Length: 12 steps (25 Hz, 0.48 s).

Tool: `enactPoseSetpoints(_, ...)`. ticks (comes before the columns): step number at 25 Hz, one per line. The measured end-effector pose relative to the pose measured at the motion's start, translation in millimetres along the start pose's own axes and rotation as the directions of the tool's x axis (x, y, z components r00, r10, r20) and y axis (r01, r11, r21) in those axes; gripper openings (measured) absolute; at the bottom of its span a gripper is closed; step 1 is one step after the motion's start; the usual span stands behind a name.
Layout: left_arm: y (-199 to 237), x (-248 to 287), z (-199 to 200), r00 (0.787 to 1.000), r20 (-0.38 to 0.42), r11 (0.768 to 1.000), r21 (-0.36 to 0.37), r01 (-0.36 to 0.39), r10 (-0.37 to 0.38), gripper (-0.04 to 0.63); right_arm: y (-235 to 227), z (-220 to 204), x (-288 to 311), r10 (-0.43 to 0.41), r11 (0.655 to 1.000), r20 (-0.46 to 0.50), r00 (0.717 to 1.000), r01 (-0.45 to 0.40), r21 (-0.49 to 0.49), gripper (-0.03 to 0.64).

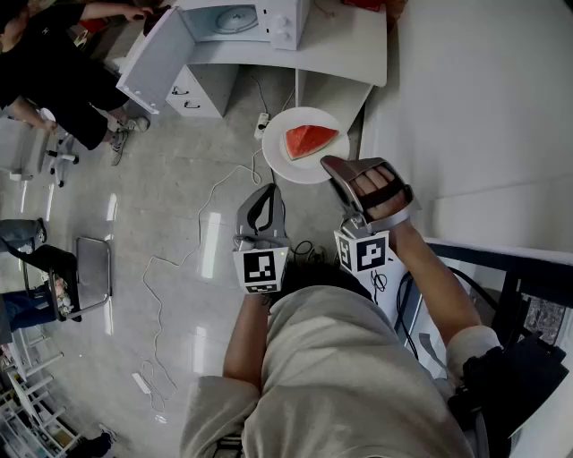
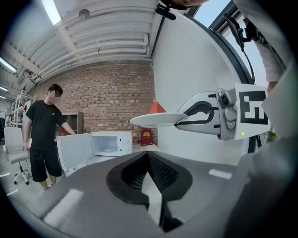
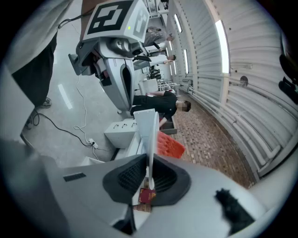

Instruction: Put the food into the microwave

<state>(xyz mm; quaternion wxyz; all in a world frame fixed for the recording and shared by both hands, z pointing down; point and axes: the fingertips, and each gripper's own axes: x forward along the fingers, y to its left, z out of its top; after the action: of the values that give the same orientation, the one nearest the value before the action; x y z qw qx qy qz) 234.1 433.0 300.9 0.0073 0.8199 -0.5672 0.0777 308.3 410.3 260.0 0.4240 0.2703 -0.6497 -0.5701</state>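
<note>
Watermelon (image 1: 309, 140), a single red wedge, lies on a white plate (image 1: 285, 163) held in the air, well short of the microwave (image 1: 242, 20). In the head view it sits below the microwave and a little to its right. The left gripper view shows the plate level, at about the height of the microwave's top.

The right hand-held gripper (image 1: 335, 166) has the plate by the rim on the side away from the microwave. In the right gripper view its jaws are nearly together, with the pads pressed on both faces of the thin rim and the plate seen edge-on. The left hand-held gripper (image 1: 266, 192) hangs beside the right one, about as far from the microwave. It points toward the microwave, with its jaws closed and nothing between them.

The microwave stands on a white tabletop (image 1: 345, 49). Its door (image 1: 154, 61) is swung wide open to its left, and the turntable (image 1: 235, 18) shows inside. A red box (image 2: 147, 136) stands just right of the microwave. A person in black (image 1: 49, 67) stands beside the open door, one arm stretched toward the microwave. A drawer unit (image 1: 199, 89) sits under the tabletop below the microwave, and a power strip (image 1: 261, 122) lies on the floor (image 1: 179, 197) near it.
</note>
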Motion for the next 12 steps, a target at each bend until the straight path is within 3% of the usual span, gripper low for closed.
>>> enactPoseSetpoints(12,0.9,-0.6,1.0,1.0,-0.001,1.0,0.003,-0.003,0.003,0.008,-1.4,2.8,2.5,-0.009,1.0,0.001,1.0,0.009,0.008,0.029)
